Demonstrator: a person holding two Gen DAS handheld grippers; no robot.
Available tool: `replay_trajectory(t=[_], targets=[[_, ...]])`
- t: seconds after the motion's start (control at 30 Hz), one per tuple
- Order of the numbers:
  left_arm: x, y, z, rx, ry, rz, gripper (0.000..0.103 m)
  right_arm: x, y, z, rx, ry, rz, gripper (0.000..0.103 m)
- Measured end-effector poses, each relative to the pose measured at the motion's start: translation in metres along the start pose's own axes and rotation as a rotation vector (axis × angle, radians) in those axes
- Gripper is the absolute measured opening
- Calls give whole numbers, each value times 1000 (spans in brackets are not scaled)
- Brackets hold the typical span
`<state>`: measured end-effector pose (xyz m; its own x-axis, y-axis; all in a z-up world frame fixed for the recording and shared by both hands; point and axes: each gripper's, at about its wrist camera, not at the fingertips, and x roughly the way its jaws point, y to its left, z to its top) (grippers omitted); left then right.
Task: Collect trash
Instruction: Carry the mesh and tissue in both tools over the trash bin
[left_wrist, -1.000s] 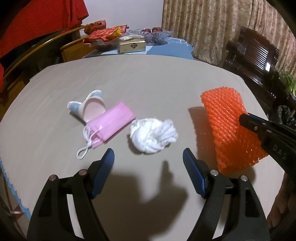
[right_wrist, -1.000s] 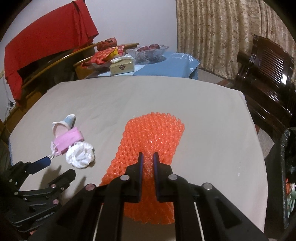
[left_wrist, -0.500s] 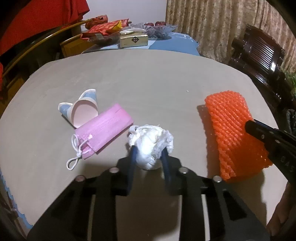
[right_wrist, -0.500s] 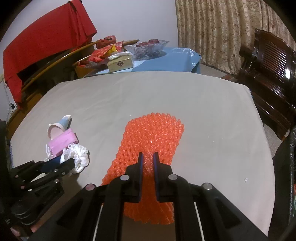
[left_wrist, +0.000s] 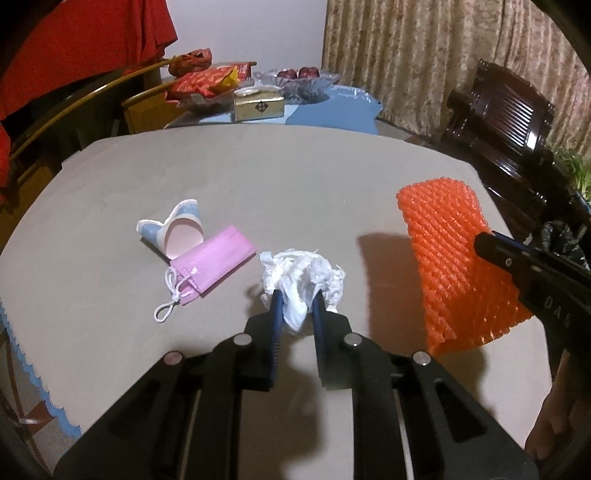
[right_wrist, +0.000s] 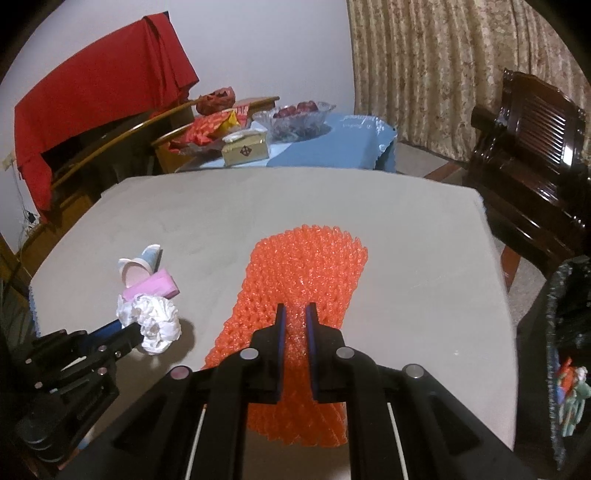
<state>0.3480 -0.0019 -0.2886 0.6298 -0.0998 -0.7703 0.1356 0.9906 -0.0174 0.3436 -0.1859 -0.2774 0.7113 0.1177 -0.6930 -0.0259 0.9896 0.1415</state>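
Pink mask (left_wrist: 212, 263) beside crushed cup (left_wrist: 176, 232)

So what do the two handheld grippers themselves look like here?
Both the left gripper and right gripper are matte black plastic with angular cut-out arms, round silver pivot pins and flat blue finger pads. The right one carries pale lettering on its side.

Trash spread across the table (left_wrist: 295, 177)

The cup (left_wrist: 177, 232) lies behind the mask (left_wrist: 212, 264), touching it; the tissue wad (left_wrist: 303, 277) sits right of both; the foam net (left_wrist: 454, 254) lies farther right, well apart.
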Motion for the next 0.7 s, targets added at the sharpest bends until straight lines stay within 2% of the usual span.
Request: replay_trajectory(t=[0.3,0.7], targets=[[-38,-32,-7,20,-26,-10,15,-47,-23,-6,15,-24,-35,10],[-78,-106,-13,78,-57,-77,15,-107,-77,-19,50,-55,-100,10]])
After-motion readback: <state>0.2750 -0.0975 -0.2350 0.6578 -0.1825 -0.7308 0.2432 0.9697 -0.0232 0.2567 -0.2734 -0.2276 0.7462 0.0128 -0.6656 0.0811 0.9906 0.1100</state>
